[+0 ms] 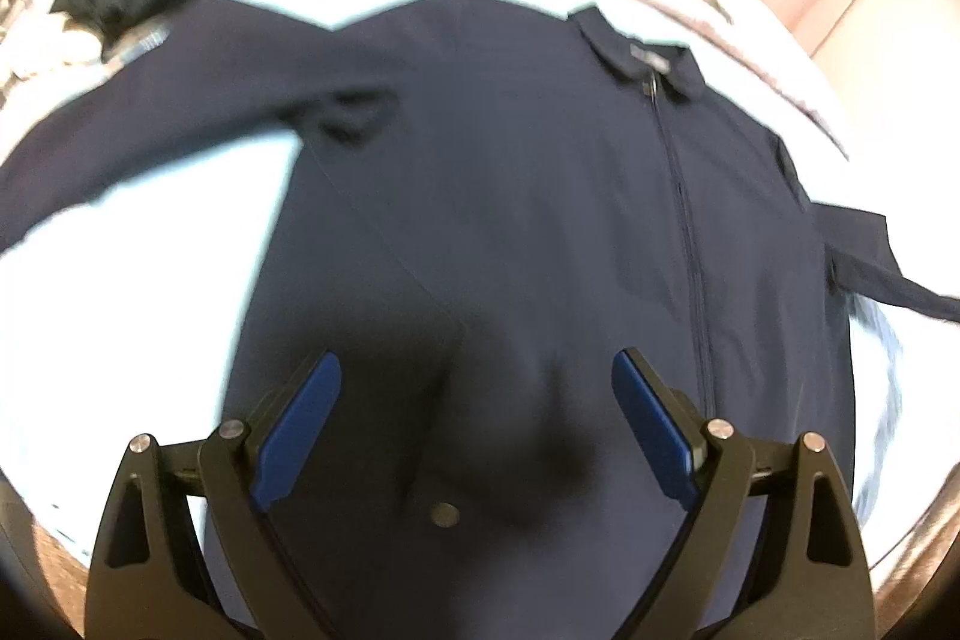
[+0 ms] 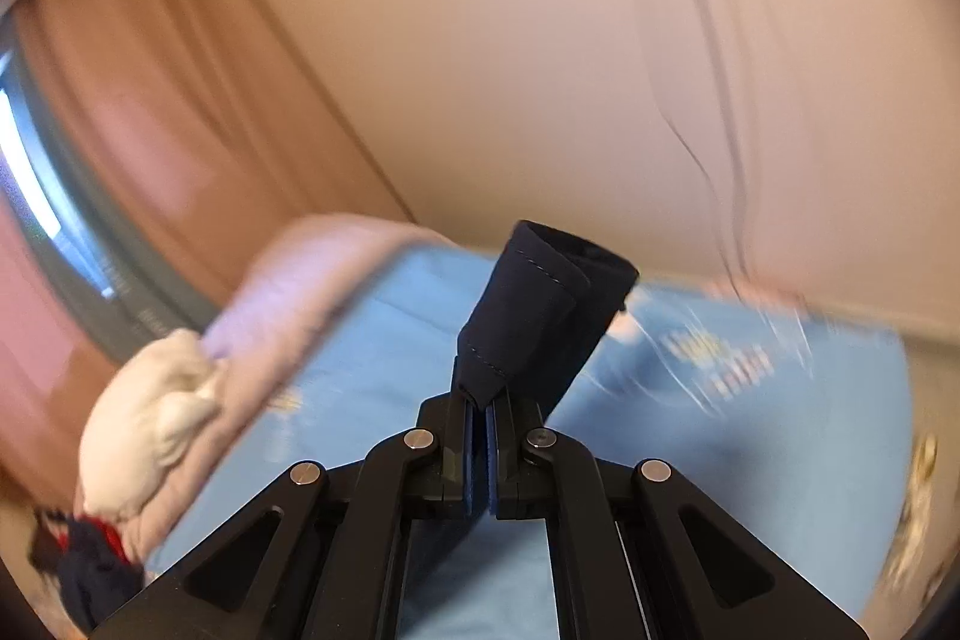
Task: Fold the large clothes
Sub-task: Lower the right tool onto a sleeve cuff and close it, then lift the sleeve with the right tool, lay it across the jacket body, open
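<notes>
Left wrist view looks down over the left claw (image 1: 477, 400), its blue-padded fingers (image 1: 300, 424) spread wide with nothing between them, hovering above the lower front of a navy jacket (image 1: 510, 196). The jacket lies flat on a pale blue bed sheet (image 1: 132, 280), smooth matte cloth with a small collar and a centre zip (image 1: 684, 220). Over on the other side, the right claw (image 2: 480, 403) is pinched tight on a stitched navy cuff (image 2: 540, 304), lifted clear of the sheet. A cream bundle (image 2: 150, 424) sits beside a pinkish blanket (image 2: 288, 292).
</notes>
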Demonstrator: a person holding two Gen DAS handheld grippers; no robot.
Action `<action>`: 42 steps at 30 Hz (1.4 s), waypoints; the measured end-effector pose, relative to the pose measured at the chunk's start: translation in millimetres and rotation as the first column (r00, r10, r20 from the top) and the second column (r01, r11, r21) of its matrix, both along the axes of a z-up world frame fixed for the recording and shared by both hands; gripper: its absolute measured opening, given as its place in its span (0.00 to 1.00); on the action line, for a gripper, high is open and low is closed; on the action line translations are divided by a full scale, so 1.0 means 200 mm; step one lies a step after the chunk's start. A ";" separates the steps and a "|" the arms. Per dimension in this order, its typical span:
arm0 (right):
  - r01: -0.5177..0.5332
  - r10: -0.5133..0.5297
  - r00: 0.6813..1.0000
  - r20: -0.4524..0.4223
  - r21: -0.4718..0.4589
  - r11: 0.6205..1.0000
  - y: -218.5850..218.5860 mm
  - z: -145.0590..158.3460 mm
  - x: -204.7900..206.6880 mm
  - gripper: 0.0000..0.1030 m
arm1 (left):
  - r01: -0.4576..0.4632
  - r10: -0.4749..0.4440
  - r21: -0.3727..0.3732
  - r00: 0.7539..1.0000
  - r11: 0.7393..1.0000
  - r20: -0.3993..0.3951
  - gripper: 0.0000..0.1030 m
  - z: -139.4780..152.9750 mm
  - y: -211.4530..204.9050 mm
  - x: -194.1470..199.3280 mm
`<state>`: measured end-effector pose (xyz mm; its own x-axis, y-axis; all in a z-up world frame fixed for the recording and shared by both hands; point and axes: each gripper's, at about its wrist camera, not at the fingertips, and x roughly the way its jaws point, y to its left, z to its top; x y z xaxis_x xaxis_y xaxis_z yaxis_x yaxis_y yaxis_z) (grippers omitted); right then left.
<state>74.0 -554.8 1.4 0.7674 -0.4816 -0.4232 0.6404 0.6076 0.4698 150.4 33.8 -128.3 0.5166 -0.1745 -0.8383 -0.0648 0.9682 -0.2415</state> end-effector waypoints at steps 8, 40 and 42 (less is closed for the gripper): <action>-0.191 0.206 0.978 0.045 -0.223 0.956 0.52 0.50 0.21 0.02 | -0.061 0.057 0.025 0.990 0.998 0.131 0.90 0.21 0.15 -0.07; -0.784 0.754 0.615 -0.232 -0.279 0.554 2.06 0.27 0.73 0.02 | -0.186 0.188 -0.028 0.959 0.982 0.210 0.90 0.35 0.54 -0.21; -0.810 0.773 0.583 -0.250 -0.255 0.528 2.11 0.22 0.72 0.02 | -0.186 0.187 -0.028 0.960 0.982 0.208 0.90 0.34 0.54 -0.21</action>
